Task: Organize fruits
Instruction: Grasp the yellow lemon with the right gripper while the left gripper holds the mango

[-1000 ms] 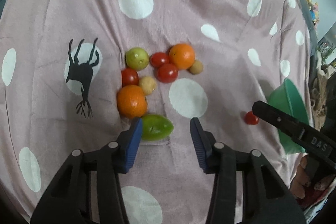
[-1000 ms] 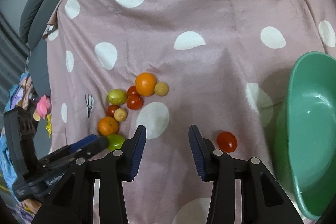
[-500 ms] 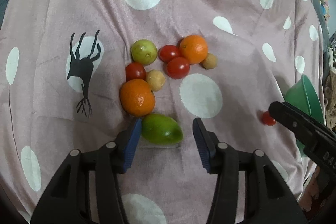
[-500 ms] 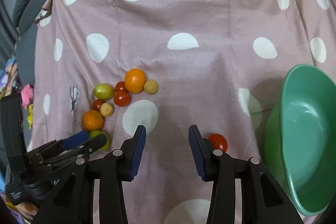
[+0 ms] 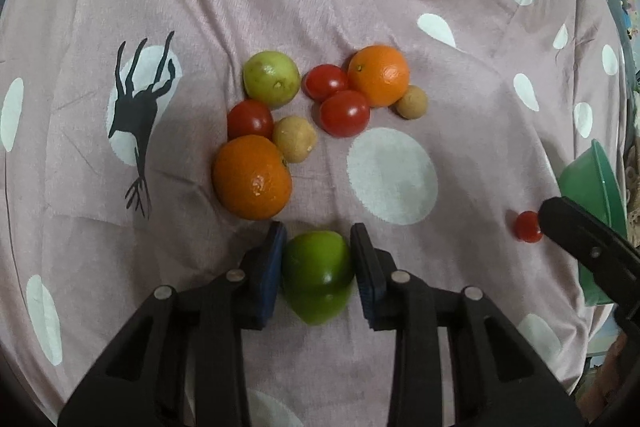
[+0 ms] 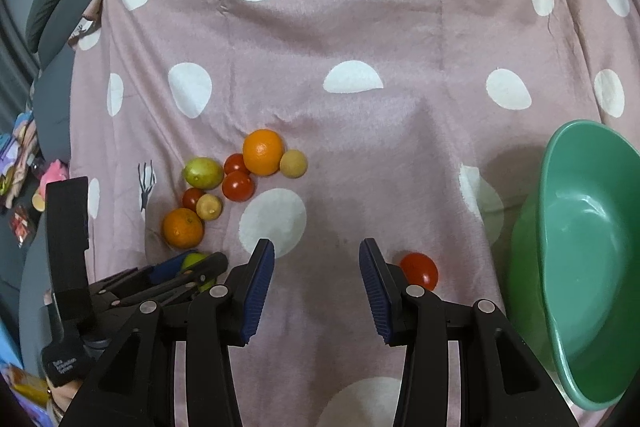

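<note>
The left gripper has its fingers clamped on a green fruit resting on the polka-dot blanket. The right gripper has its fingers apart, beside a lone red tomato near the green bowl.

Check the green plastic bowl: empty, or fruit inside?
Empty as far as visible: the green plastic bowl shows only bare inner wall; the lone red tomato lies outside it.

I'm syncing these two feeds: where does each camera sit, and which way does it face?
Left wrist: on the left gripper, looking down at the green fruit between its fingers; right gripper at its right edge.
Right wrist: on the open right gripper, facing the blanket beside the green bowl.
Shared: the fruit cluster and lone tomato.
</note>
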